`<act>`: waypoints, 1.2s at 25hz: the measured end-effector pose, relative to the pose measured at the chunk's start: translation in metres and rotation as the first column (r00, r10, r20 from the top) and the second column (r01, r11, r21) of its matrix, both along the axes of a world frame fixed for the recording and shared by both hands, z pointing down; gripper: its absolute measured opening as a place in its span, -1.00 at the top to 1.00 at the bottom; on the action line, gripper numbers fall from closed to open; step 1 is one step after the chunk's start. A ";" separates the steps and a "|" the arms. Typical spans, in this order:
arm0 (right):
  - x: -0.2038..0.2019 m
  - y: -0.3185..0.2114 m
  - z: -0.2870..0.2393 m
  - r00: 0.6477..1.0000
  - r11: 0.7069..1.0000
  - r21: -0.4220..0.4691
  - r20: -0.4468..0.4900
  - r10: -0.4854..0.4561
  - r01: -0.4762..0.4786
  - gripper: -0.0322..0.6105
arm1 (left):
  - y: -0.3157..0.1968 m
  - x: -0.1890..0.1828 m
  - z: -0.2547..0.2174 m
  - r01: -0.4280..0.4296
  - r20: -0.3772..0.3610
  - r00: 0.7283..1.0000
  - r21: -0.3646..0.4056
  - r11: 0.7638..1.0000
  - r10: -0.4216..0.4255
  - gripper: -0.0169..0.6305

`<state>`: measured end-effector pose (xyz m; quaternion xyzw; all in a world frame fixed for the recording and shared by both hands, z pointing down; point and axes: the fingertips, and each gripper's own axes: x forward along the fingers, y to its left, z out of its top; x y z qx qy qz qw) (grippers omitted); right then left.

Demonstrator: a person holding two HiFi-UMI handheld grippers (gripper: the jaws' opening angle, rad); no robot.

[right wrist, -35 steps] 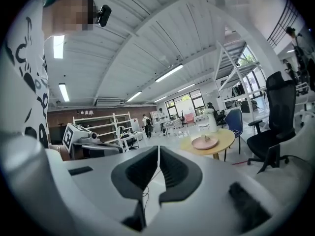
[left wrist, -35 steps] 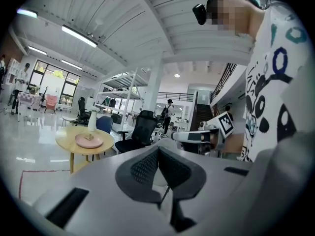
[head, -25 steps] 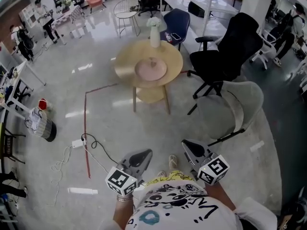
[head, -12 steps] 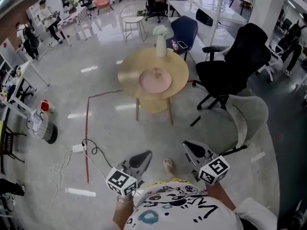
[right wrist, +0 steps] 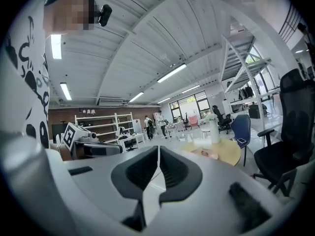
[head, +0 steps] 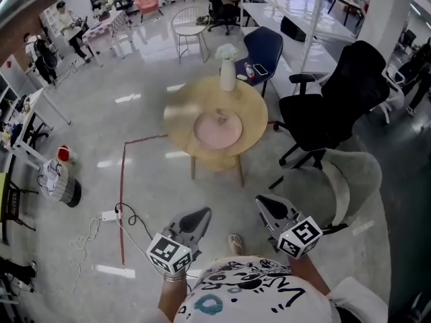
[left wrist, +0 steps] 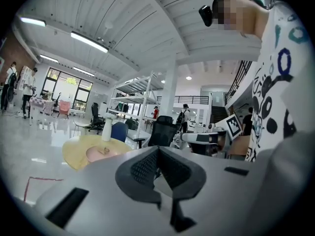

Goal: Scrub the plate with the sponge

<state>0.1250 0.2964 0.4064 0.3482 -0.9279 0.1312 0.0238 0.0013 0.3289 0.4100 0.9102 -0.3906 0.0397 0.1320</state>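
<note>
table (head: 179,122): round, pale wood | plate (head: 217,130): pink, round, at table centre | floor (head: 149,180): glossy grey, office | left gripper (head: 201,213), right gripper (head: 261,201): jaws together, empty, well short of table

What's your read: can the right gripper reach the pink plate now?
Probably not yet: the right gripper is close to the person's body, and a stretch of floor separates it from the round table holding the pink plate.
</note>
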 end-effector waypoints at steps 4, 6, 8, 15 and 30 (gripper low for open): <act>0.003 -0.021 -0.002 1.000 1.000 -0.010 -0.002 -0.007 0.007 0.81 | -0.023 -0.001 -0.002 0.024 -0.003 1.000 -0.015 1.000 -0.024 0.90; 0.007 -0.030 0.001 1.000 1.000 -0.020 -0.010 -0.009 0.009 0.81 | -0.033 0.001 -0.001 0.028 -0.008 1.000 -0.017 0.999 -0.028 0.90; 0.009 -0.042 0.006 1.000 1.000 -0.028 -0.013 -0.012 0.012 0.81 | -0.045 0.002 0.000 0.032 -0.005 0.999 -0.017 0.999 -0.032 0.90; 0.012 -0.081 0.011 0.999 0.999 -0.016 -0.001 -0.041 0.041 0.81 | -0.082 0.004 0.006 0.060 0.003 0.998 -0.013 0.998 -0.060 0.90; 0.012 -0.128 0.020 0.998 0.997 -0.037 -0.005 -0.064 0.064 0.81 | -0.118 0.003 0.021 0.094 0.016 0.996 -0.067 0.993 -0.093 0.90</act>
